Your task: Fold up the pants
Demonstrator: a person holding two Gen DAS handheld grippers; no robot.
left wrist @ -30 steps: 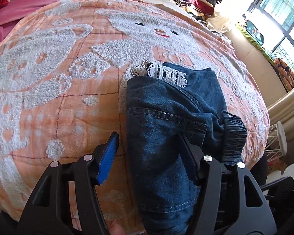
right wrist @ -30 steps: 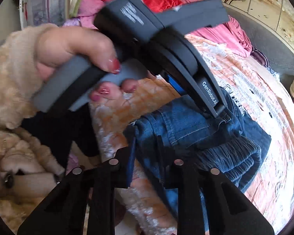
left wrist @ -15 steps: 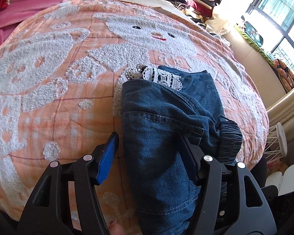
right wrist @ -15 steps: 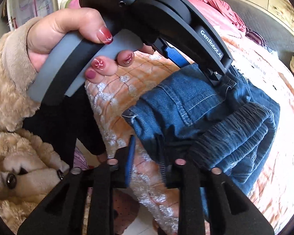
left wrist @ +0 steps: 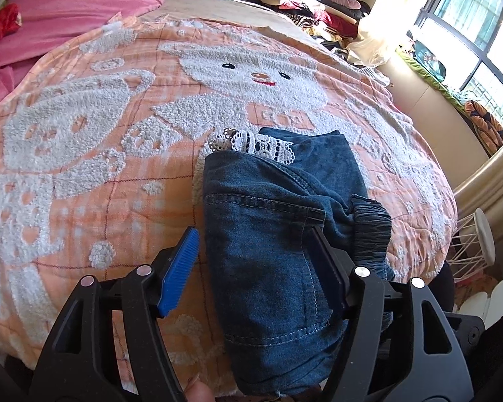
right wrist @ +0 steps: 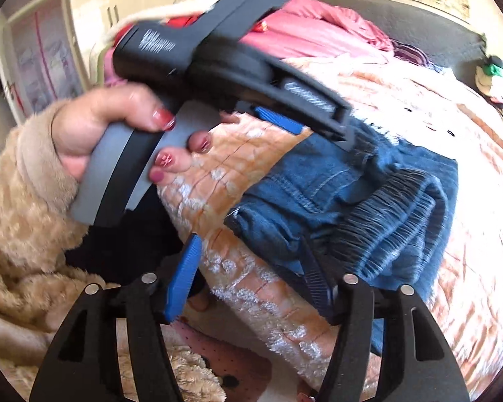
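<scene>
Here my left claw (left wrist: 251,254) and my right claw (right wrist: 251,264) both stand wide apart, holding nothing, low over the folded dark blue denim pants (left wrist: 271,234) on the orange bear-patterned quilt (left wrist: 84,167).

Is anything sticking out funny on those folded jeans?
Yes. A bit of white lace trim pokes out at the far end of the folded jeans, and the gathered waistband bulges out on the right side instead of lying flat.
</scene>
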